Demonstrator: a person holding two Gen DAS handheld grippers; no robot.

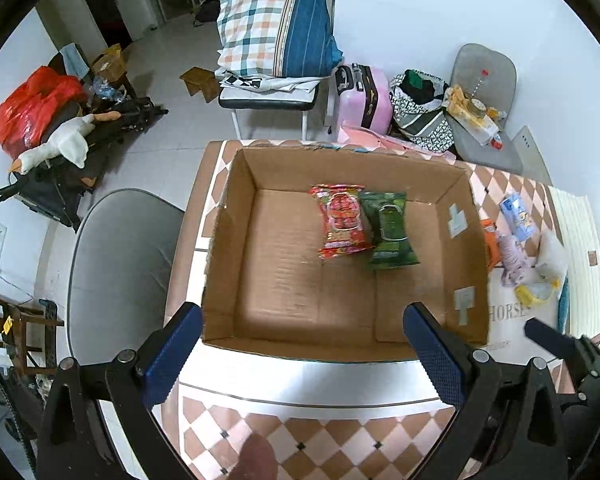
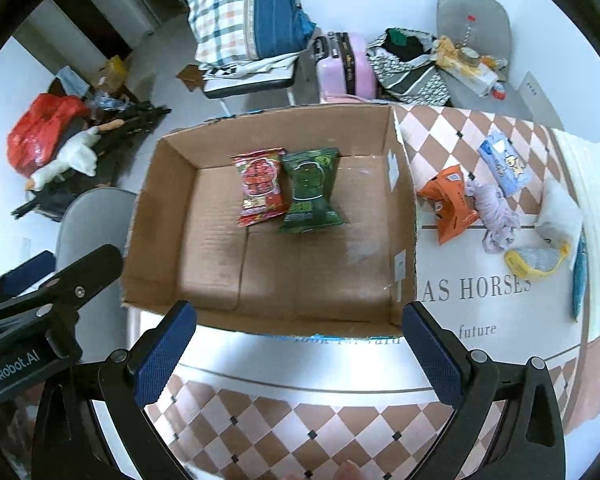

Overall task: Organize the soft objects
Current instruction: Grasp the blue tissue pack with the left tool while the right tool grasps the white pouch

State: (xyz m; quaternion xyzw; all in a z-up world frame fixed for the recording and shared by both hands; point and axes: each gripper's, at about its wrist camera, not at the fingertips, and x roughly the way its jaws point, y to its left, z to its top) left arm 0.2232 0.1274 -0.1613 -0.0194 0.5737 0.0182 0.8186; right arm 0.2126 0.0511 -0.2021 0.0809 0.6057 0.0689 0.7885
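Left wrist view: the left claw [image 1: 302, 354] is spread wide with nothing in it, hovering over the near wall of the cardboard box [image 1: 236, 216]. Its blue pads straddle that wall. Inside the box, up toward the far side and well apart from the claw, a red snack packet [image 1: 342, 222] lies touching a green snack packet [image 1: 390, 230] on its right.

Right wrist view is much the same: the right claw [image 2: 300, 350] is gaping and empty too, parked at the box's near edge. Off to the right on the checkered desk [image 2: 284, 420] sit the loose soft things: an orange packet [image 2: 450, 204] just beside the box wall, a lilac knit bundle [image 2: 496, 216] touching it, a blue tissue pack [image 2: 506, 166] farther back, a white pouch [image 2: 560, 212], and a yellow-rimmed grey slipper [image 2: 536, 260] nearer me.
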